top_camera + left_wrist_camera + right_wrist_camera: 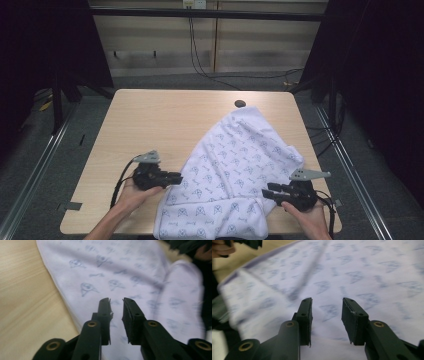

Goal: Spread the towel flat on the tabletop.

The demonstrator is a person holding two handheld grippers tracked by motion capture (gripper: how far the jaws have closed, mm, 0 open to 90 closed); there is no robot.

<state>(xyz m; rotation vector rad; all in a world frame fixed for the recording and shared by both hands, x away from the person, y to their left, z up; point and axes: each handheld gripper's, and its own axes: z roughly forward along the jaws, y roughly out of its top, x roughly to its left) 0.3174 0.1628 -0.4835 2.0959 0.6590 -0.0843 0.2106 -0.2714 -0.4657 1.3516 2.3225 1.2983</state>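
Black jaws of left gripper (116, 301) narrowly parted, empty, over cloth (235, 170) edge | right gripper (327, 302) wider, empty | cloth rumpled on table (150, 115), near side overhanging | risk — one-layer pinch drags it off.

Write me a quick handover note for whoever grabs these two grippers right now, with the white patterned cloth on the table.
Left gripper: open, nothing between its fingers, at the cloth's left edge.
Right gripper: open, holding nothing, over the cloth's near right part.
White patterned cloth: spread crumpled across the right half of the wooden table, its near edge hanging over the table's front.
Done: no fold visible, cloth not held.
Left: probably grasp the near corners and smooth or fold it.
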